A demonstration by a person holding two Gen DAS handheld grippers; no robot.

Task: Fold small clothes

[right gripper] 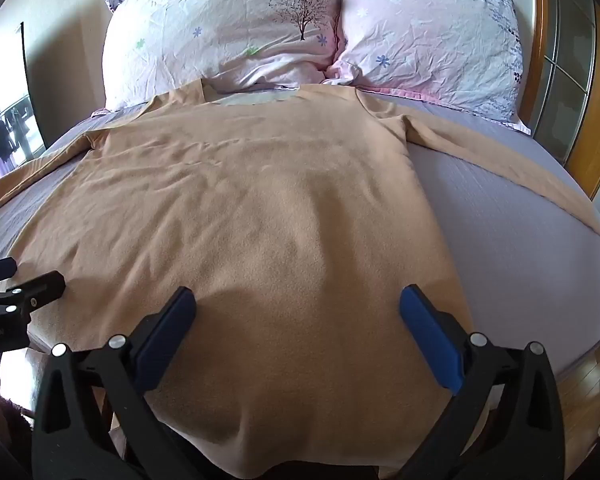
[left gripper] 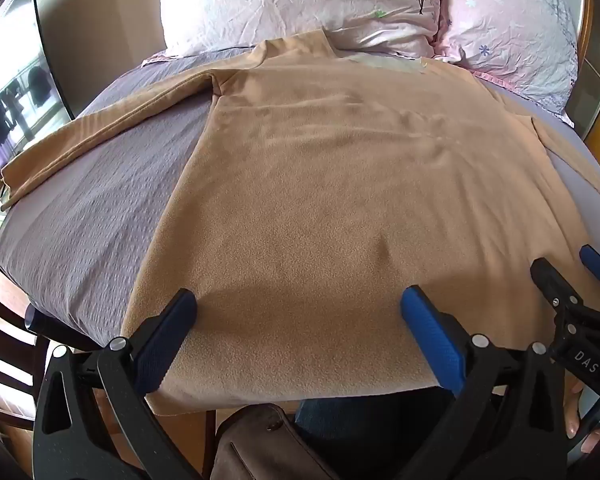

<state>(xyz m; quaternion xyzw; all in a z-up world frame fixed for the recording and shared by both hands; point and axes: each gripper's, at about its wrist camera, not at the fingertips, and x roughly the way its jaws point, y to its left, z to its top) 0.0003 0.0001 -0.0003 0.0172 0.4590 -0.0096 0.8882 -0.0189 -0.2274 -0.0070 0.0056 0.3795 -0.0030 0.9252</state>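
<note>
A tan long-sleeved shirt point(left gripper: 332, 184) lies flat on the bed, collar toward the pillows, sleeves spread to both sides, hem hanging over the near edge. It also shows in the right wrist view point(right gripper: 268, 208). My left gripper point(left gripper: 298, 304) is open and empty, just above the hem at its left part. My right gripper point(right gripper: 298, 304) is open and empty above the hem's right part. The right gripper's fingers point(left gripper: 560, 288) show at the right edge of the left wrist view. The left gripper's fingers point(right gripper: 28, 284) show at the left edge of the right wrist view.
The bed has a lilac sheet point(left gripper: 84, 208), also in the right wrist view point(right gripper: 512, 248). Two floral pillows point(right gripper: 228, 28) lie at the head. A wooden headboard point(right gripper: 568, 80) stands at the right. A dark chair point(left gripper: 4, 344) stands at the left.
</note>
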